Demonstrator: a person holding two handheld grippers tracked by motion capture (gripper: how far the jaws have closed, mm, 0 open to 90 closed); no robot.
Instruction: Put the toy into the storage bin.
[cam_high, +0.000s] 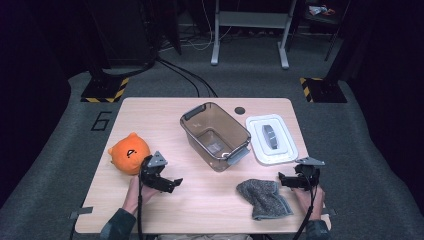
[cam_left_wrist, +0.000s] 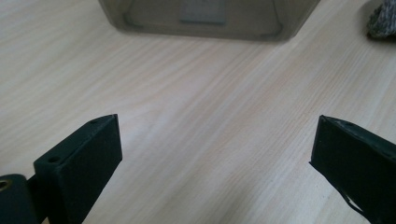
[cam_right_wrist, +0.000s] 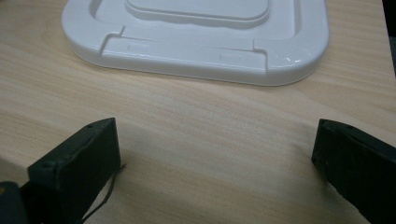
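The left hand-held gripper (cam_high: 172, 184) sits over bare counter (cam_high: 200, 210) at about 7 o'clock, jaws spread wide with nothing between them, pointed at the smoky plastic bin (cam_high: 215, 135) near the middle. An orange plush (cam_high: 129, 152) is just beside it at 10 o'clock from the gripper. The right hand-held gripper (cam_high: 284, 179) is over at 4 o'clock, also wide open and empty, facing the white lid (cam_right_wrist: 196, 37) lying flat beside the bin. A grey cloth (cam_high: 264, 198) lies crumpled just left of that gripper, maybe touching it, hard to tell from above.
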